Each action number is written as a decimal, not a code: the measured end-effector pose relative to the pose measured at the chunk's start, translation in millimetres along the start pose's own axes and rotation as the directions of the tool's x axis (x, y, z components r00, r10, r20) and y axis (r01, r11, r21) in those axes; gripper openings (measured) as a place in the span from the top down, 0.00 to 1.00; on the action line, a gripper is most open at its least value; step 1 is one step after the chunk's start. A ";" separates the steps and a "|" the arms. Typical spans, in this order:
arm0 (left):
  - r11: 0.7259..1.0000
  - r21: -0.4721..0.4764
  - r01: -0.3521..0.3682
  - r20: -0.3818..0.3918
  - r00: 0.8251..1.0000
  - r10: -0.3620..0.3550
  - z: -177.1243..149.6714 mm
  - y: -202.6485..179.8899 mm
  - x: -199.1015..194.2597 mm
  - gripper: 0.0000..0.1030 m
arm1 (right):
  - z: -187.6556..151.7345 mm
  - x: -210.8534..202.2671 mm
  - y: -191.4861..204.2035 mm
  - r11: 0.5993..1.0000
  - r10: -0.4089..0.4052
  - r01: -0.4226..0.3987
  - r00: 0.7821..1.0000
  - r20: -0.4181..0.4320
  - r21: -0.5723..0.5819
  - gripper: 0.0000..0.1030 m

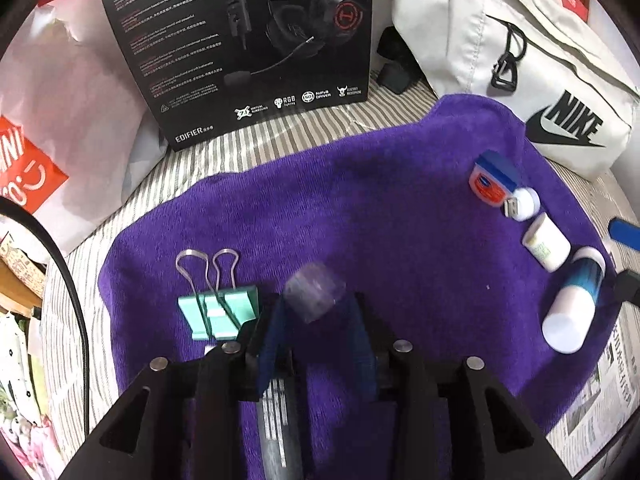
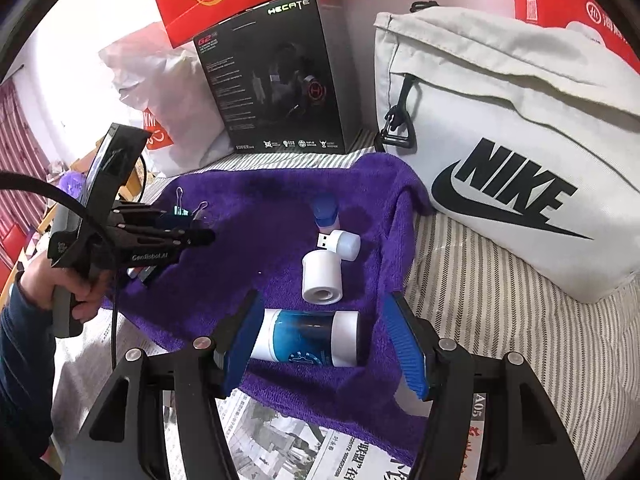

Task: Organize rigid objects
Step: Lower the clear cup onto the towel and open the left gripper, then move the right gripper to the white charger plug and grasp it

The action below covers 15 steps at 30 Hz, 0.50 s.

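Note:
A purple towel (image 1: pixel 360 208) lies on a striped bed. My left gripper (image 1: pixel 318 312) is shut on a clear plastic cap (image 1: pixel 316 296), just right of a mint binder clip (image 1: pixel 218 312). At the towel's right edge lie a blue-lidded jar (image 1: pixel 494 178), a white USB plug (image 1: pixel 522 204), a small white bottle (image 1: pixel 546 246) and a blue-white tube (image 1: pixel 574 304). My right gripper (image 2: pixel 324 344) is open, its jaws on either side of the blue-white tube (image 2: pixel 308 340). The white bottle (image 2: pixel 322 276), USB plug (image 2: pixel 342 242) and jar (image 2: pixel 326 210) lie beyond it.
A black headset box (image 1: pixel 248 44) stands at the back, a white Nike bag (image 2: pixel 520 152) at the right. A white plastic bag (image 1: pixel 68 120) is at the left. Newspaper (image 2: pixel 304 448) lies under the towel's near edge. A dark pen-like object (image 1: pixel 276 428) lies under my left gripper.

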<state>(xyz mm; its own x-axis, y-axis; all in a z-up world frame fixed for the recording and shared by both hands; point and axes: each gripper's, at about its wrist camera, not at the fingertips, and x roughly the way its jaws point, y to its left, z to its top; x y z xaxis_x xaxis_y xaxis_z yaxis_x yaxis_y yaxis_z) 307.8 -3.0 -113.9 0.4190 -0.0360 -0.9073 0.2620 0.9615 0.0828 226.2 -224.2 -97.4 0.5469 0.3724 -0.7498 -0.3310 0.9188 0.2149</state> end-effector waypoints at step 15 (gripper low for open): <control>0.999 -0.045 0.014 0.039 0.999 -0.012 -53.5 1.6 -59.3 0.61 | -33.7 -38.3 57.9 0.998 0.041 -0.042 0.999 -0.029 -0.038 0.38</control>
<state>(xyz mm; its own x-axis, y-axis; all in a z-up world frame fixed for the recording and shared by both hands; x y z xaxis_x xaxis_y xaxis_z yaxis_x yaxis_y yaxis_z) 236.8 15.3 -82.0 0.4494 -0.0585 -0.8914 0.2288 0.9721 0.0515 160.2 -189.6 -77.4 0.5099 0.4060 -0.7584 -0.3829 0.8966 0.2225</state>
